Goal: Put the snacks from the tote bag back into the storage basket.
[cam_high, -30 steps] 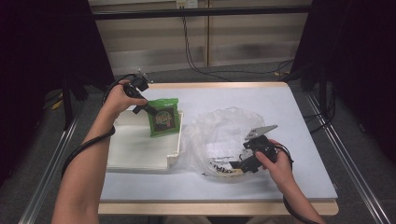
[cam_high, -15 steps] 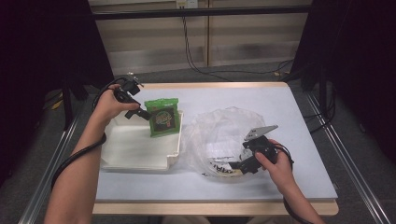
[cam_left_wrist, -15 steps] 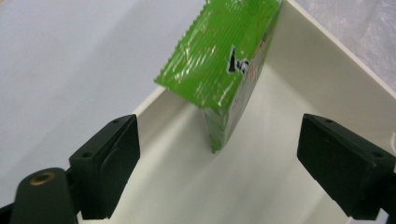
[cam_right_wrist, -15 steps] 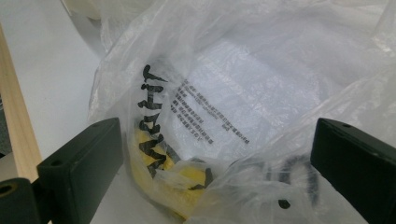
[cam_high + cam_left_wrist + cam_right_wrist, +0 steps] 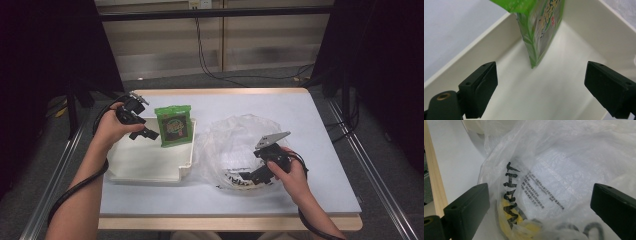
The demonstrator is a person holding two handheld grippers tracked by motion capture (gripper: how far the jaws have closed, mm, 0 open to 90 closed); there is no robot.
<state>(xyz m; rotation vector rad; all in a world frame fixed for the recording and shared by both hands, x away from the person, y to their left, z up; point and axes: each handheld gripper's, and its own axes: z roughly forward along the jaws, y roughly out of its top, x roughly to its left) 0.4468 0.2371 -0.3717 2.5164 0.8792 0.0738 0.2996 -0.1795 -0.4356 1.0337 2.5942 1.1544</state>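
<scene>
A green snack packet [image 5: 174, 125] stands upright against the far right corner of the white tray [image 5: 145, 165]. My left gripper [image 5: 148, 133] hovers over the tray just left of the packet. Its jaws have just been opening, and they stand open with nothing between them. In the left gripper view the packet [image 5: 539, 30] is a little ahead of the left gripper [image 5: 540, 75], apart from both pads. My right gripper [image 5: 254, 176] is at the near edge of a clear plastic bag [image 5: 235, 145]. In the right gripper view the right gripper [image 5: 539, 202] is open, with the printed bag [image 5: 554, 170] film ahead of it.
The tray and the bag lie side by side on a pale blue tabletop [image 5: 280, 110] with a wooden edge. Something yellow [image 5: 524, 227] shows through the bag's near side. Metal rails run along both sides of the table, and cables hang behind it.
The left hand has drawn back to the left, away from the green packet, which stays standing in the tray. The right hand and the bag have not moved.
</scene>
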